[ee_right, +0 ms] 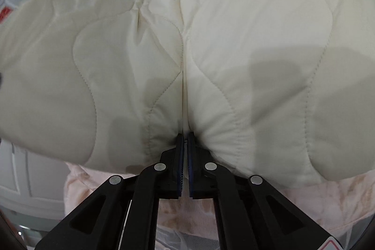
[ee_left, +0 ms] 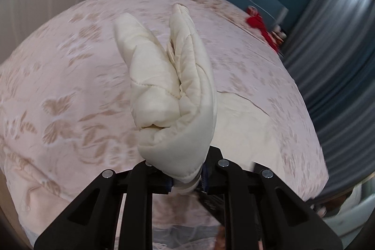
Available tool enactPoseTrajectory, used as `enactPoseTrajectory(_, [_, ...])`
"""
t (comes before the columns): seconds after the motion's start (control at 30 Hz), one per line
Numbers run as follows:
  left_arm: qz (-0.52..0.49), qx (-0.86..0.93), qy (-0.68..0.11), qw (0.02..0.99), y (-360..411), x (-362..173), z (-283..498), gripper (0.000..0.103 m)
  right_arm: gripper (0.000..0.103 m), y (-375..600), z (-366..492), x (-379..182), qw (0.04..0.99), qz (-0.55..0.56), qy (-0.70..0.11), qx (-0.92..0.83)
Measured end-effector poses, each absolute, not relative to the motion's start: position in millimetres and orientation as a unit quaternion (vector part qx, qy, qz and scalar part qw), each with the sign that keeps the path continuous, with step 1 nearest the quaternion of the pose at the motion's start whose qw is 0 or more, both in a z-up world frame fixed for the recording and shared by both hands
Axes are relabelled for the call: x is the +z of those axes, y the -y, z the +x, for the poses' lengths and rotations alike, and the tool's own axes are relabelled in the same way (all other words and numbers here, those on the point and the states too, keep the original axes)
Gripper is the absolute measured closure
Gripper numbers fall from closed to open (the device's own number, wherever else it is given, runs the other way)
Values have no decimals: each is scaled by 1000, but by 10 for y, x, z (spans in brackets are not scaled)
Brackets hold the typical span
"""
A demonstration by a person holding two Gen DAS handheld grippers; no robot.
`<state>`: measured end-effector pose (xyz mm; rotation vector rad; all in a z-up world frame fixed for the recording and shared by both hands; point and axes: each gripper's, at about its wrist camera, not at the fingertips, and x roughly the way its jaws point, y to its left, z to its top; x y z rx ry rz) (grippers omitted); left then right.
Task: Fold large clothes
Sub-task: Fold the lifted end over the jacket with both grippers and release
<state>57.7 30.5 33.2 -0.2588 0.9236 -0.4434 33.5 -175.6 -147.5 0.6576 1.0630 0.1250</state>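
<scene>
In the left wrist view the left gripper (ee_left: pixel 186 182) fingers pinch a bunched fold of the cream quilted garment (ee_left: pixel 173 86) rising toward 12 o'clock above the bed (ee_left: pixel 70 76), a small bite liable to slip under load; in the right wrist view the right gripper (ee_right: pixel 185 156) fingers clamp a thin seam at 6 o'clock, which may pull free.

I see a cream quilted garment (ee_left: pixel 173 86), puffy and bunched, with one thick fold pinched in my left gripper (ee_left: pixel 185 182) and its edge clamped in my right gripper (ee_right: pixel 185 147), spreading away ahead.

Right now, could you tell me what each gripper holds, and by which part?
Both hold the cream quilted garment: the left gripper pinches a bunched padded end, the right gripper an edge.
</scene>
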Motion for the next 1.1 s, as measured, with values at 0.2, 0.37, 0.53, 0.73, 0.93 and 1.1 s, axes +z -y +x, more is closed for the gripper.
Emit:
enactPoseTrajectory(0.2, [-60, -260, -423, 866, 392, 517, 441, 87, 102, 1905, 33, -1172, 815, 307, -486, 68])
enactPoseTrajectory(0.37, [-33, -259, -435, 862, 773, 485, 517, 87, 101, 2311, -513, -870, 829, 269, -490, 20])
enactPoseTrajectory(0.53, [-15, -249, -448, 859, 973, 372, 581, 87, 99, 2769, -907, -707, 835, 234, -497, -46])
enactPoseTrajectory(0.73, [18, -251, -459, 852, 1204, 256, 527, 87, 98, 3023, -1019, -680, 836, 234, -492, -71])
enactPoseTrajectory(0.93, [47, -255, -472, 843, 1480, 113, 467, 87, 98, 3087, -1063, -658, 837, 236, -487, -73])
enactPoseTrajectory(1.1, [74, -257, -487, 831, 1729, -82, 395, 87, 98, 3188, -1141, -673, 835, 245, -485, -81])
